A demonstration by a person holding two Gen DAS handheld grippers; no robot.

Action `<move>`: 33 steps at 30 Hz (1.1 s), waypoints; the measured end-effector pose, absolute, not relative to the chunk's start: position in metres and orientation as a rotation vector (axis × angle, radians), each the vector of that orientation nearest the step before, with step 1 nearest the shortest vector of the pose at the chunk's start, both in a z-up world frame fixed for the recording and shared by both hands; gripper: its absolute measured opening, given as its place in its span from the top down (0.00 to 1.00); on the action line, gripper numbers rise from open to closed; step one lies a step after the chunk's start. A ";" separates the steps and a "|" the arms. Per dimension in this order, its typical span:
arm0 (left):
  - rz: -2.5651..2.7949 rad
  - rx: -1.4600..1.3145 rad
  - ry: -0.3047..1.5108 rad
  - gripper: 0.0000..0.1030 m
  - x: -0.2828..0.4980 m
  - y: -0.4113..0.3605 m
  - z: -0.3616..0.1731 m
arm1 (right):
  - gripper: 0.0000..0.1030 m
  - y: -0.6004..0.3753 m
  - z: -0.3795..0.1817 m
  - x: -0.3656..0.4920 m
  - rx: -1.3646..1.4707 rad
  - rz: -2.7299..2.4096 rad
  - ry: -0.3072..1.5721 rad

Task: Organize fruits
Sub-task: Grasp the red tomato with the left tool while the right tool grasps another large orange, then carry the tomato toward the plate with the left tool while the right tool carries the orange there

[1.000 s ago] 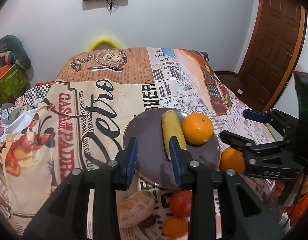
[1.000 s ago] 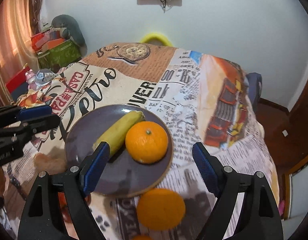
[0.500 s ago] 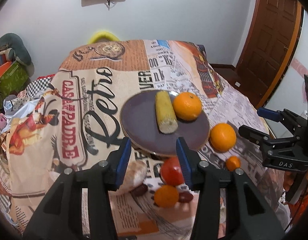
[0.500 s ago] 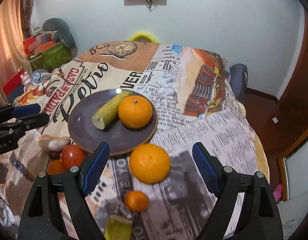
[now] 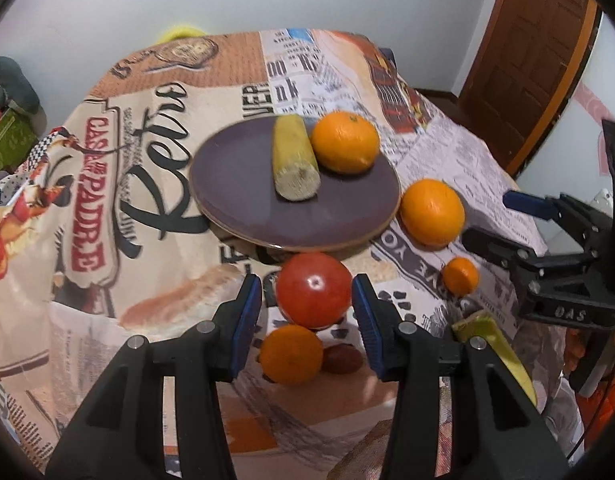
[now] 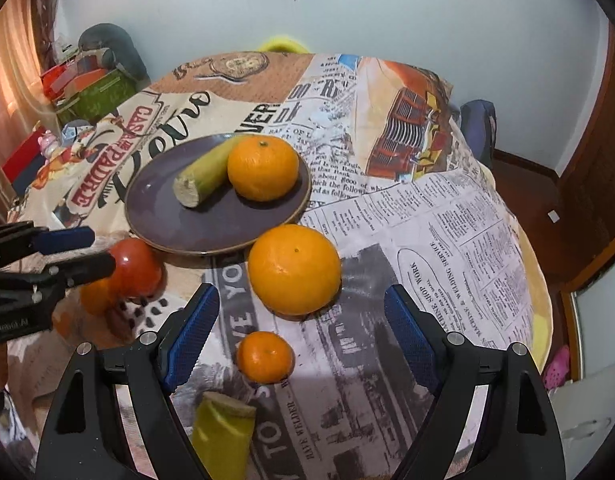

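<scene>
Left gripper (image 5: 306,312) spread around tomato (image 5: 313,295), contact unclear; right gripper (image 6: 301,332) spread wide, empty; banana piece (image 6: 223,432) cut off.

The left gripper (image 6: 103,252) hides part of the tomato (image 6: 137,268) and the small orange (image 6: 93,294) behind it.

A table under a printed newspaper-pattern cloth (image 6: 447,240) carries a round purple plate (image 6: 211,224). Near the plate lie a big orange (image 6: 294,269), a red tomato (image 5: 313,289) and a small orange (image 6: 264,356).
</scene>
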State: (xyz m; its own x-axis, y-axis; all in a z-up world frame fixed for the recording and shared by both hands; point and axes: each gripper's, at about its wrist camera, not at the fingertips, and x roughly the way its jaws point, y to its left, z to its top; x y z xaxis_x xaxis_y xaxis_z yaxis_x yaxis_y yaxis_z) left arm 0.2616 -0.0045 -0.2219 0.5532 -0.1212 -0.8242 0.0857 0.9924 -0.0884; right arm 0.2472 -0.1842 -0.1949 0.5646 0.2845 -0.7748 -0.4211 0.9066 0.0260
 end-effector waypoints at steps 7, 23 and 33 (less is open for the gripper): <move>-0.121 -0.023 0.989 0.49 0.271 -0.011 -0.237 | 0.20 -0.182 -0.212 0.265 -0.124 0.440 0.935; -0.129 -0.053 1.004 0.53 0.279 -0.007 -0.249 | 0.37 -0.178 -0.226 0.279 -0.068 0.488 0.945; -0.118 -0.054 0.961 0.53 0.269 -0.002 -0.228 | 0.39 -0.176 -0.213 0.269 -0.116 0.470 0.906</move>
State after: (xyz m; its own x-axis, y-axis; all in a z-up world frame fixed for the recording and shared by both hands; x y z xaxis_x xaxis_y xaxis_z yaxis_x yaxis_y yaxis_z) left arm 0.2693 -0.0017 -0.2278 0.5670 -0.1245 -0.8143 0.0766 0.9922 -0.0984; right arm 0.2685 -0.1758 -0.2130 0.5234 0.3439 -0.7796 -0.4399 0.8926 0.0984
